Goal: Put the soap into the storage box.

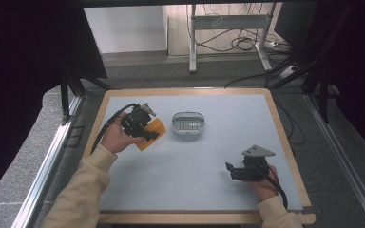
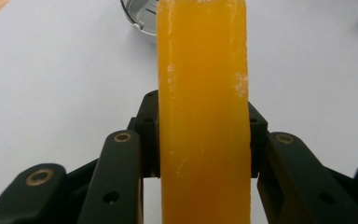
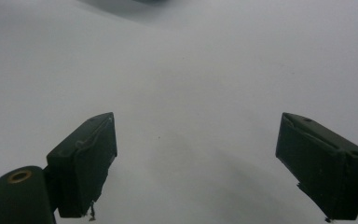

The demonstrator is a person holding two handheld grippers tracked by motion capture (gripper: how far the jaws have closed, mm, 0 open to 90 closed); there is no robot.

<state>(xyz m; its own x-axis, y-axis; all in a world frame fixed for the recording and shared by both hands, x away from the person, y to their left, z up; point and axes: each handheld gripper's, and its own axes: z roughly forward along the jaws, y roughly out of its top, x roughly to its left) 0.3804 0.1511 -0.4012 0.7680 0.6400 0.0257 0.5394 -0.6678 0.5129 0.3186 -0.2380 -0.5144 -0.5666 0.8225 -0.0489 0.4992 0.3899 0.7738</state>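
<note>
Left gripper (image 1: 148, 130) closed on an orange bar (image 1: 153, 133), translucent, soap-like, pads (image 2: 149, 135) pressed flat against both narrow sides. Seen in the left gripper view standing on edge between the black jaws, bar (image 2: 203, 116) running up past the fingertips toward the metal dish (image 2: 140, 16). Held clear of the grey mat (image 1: 209, 156), just left of the dish (image 1: 188, 124), not touching it. Dish: small, oval, shiny, with a slotted floor; set near the middle of the mat's far half.

Right gripper (image 1: 229, 170) well apart from the dish, toward the near right, resting low over the mat. Jaws spread wide, nothing between them; bare grey surface visible between the pads (image 3: 86, 161) in the right gripper view. Grey three-cornered plate on top. Cables trailing from both grippers back along the sleeves.
</note>
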